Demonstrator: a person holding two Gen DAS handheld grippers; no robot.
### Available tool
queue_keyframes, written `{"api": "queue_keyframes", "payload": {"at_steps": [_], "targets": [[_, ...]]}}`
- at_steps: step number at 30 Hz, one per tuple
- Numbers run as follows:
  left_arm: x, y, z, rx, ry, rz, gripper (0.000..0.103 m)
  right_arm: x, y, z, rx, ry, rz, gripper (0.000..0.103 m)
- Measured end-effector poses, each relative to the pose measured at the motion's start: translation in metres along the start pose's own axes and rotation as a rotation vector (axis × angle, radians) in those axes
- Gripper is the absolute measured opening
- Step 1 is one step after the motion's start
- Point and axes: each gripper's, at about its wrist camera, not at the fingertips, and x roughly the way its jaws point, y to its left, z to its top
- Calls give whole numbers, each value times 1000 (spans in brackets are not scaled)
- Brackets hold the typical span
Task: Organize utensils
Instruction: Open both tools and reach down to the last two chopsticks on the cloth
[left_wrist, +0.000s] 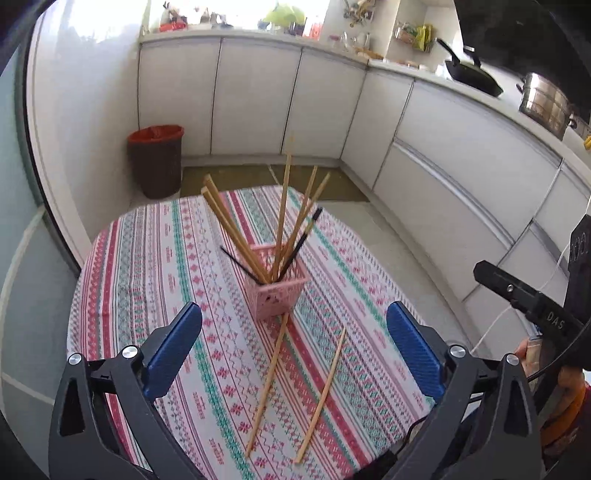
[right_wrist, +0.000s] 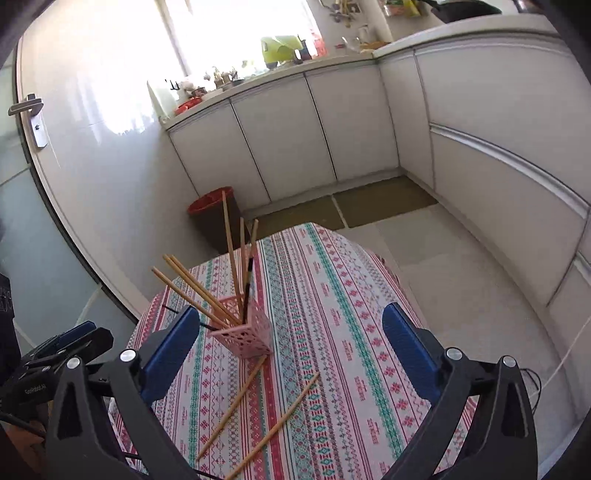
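A pink perforated holder (left_wrist: 275, 284) stands on the patterned tablecloth (left_wrist: 155, 266) and holds several wooden chopsticks (left_wrist: 282, 210) and black ones (left_wrist: 301, 242). Two wooden chopsticks lie loose on the cloth in front of it, one (left_wrist: 267, 384) touching the holder's base, the other (left_wrist: 321, 395) to its right. My left gripper (left_wrist: 295, 332) is open and empty above them. In the right wrist view the holder (right_wrist: 245, 334) and both loose chopsticks (right_wrist: 232, 408) (right_wrist: 275, 424) show. My right gripper (right_wrist: 291, 336) is open and empty, right of the holder.
A dark bin with a red liner (left_wrist: 157, 160) stands on the floor beyond the table. White cabinets (left_wrist: 258, 96) line the back and right walls. A pan (left_wrist: 472, 74) and steel pot (left_wrist: 545, 103) sit on the counter. The other gripper (left_wrist: 524, 295) shows at the right edge.
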Motion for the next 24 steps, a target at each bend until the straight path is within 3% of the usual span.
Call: {"api": "queue_keyframes", "payload": {"at_steps": [6, 10, 13, 17, 20, 24], "targets": [[56, 11, -60, 28, 301, 58, 96, 17, -18, -55, -60, 149, -5, 96], [75, 27, -98, -6, 446, 63, 96, 30, -24, -94, -88, 238, 24, 96], [83, 30, -116, 17, 509, 71, 96, 37, -20, -112, -135, 290, 21, 96], [96, 33, -127, 36, 543, 79, 93, 35, -6, -118, -198, 276, 49, 96], [106, 34, -131, 39, 572, 70, 80, 39, -6, -121, -202, 289, 42, 96], [118, 39, -136, 35, 608, 73, 74, 43, -14, -120, -167, 305, 30, 96]]}}
